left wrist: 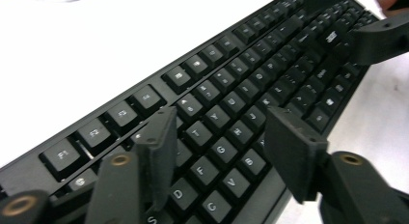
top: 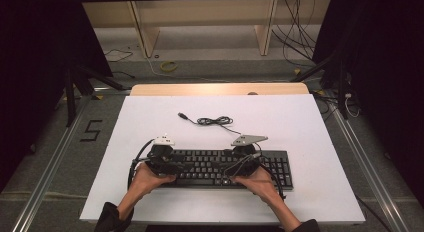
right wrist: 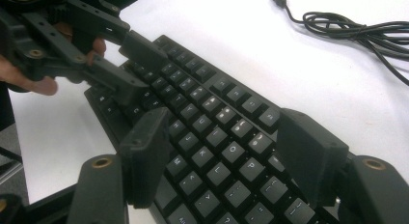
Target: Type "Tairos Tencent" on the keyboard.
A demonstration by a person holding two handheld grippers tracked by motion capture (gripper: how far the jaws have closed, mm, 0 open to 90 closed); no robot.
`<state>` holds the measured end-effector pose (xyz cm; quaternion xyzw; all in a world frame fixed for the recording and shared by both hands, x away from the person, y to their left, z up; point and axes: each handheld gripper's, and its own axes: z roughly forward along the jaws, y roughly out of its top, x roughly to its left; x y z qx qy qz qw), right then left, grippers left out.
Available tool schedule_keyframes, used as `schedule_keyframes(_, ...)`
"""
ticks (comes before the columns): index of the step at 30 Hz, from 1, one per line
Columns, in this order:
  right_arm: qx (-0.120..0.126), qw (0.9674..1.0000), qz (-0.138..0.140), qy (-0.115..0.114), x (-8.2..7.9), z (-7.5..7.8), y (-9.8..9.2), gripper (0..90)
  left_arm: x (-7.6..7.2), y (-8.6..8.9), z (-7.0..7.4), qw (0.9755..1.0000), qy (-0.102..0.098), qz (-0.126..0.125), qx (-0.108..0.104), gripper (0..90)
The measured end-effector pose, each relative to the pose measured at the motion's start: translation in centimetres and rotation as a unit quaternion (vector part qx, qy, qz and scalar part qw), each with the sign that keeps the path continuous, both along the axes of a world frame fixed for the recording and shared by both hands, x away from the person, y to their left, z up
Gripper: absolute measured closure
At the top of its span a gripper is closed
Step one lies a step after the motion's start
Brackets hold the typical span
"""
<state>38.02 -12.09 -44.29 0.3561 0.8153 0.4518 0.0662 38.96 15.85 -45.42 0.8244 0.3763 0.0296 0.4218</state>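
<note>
A black keyboard (top: pixel 225 168) lies flat on the white table (top: pixel 300 127), near the person's edge and a little right of the middle, its long side running across the table. The left gripper (left wrist: pixel 219 151) hovers over the keyboard's left part; its jaws stand wide apart above the letter keys, with nothing pressed between them. The right gripper (right wrist: pixel 226 159) hangs over the keys farther right, its jaws likewise spread wide and clamped on nothing, the keys showing through the gap. In the high view the left hand (top: pixel 147 179) rests at the keyboard's left end and the right hand (top: pixel 260 184) at its near edge, right of the middle. The keyboard's cable (top: pixel 212 121) lies in a loose coil on the table beyond the keyboard, its plug (top: pixel 183 115) pointing away to the left. There is no box, tray or other container on the table.
</note>
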Motion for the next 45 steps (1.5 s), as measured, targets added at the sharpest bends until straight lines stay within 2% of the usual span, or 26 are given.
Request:
schedule_keyframes(4,-0.001,1.0,0.0,0.001,0.0,0.0,0.0,37.3,-0.2,0.1,0.3,0.9999,-0.007,0.001,-0.009,36.4)
schedule_keyframes(8,-0.001,1.0,0.0,0.001,0.1,-0.1,0.0,38.1,-0.5,0.4,0.4,0.9998,-0.01,0.005,-0.018,33.8)
schedule_keyframes(15,-0.005,1.0,-0.004,0.001,0.3,-0.2,0.0,42.5,-1.0,1.2,0.7,0.9993,-0.024,0.011,-0.029,31.7)
schedule_keyframes(20,-0.011,0.9999,-0.006,0.003,0.6,-0.4,0.1,47.4,-1.2,1.8,0.8,0.9991,-0.026,0.016,-0.031,31.0)
schedule_keyframes(24,-0.014,0.9998,-0.008,0.008,0.7,-0.5,0.1,53.7,-1.3,2.2,0.6,0.9989,-0.025,0.022,-0.033,30.9)
schedule_keyframes(33,-0.037,0.999,-0.016,0.018,1.3,-1.2,0.5,71.5,-1.6,2.7,0.6,0.9987,-0.026,0.025,-0.035,30.1)
schedule_keyframes(45,-0.05,0.9984,-0.001,0.027,1.6,-2.1,1.6,89.0,-2.3,3.5,0.4,0.9979,-0.034,0.035,-0.043,30.1)
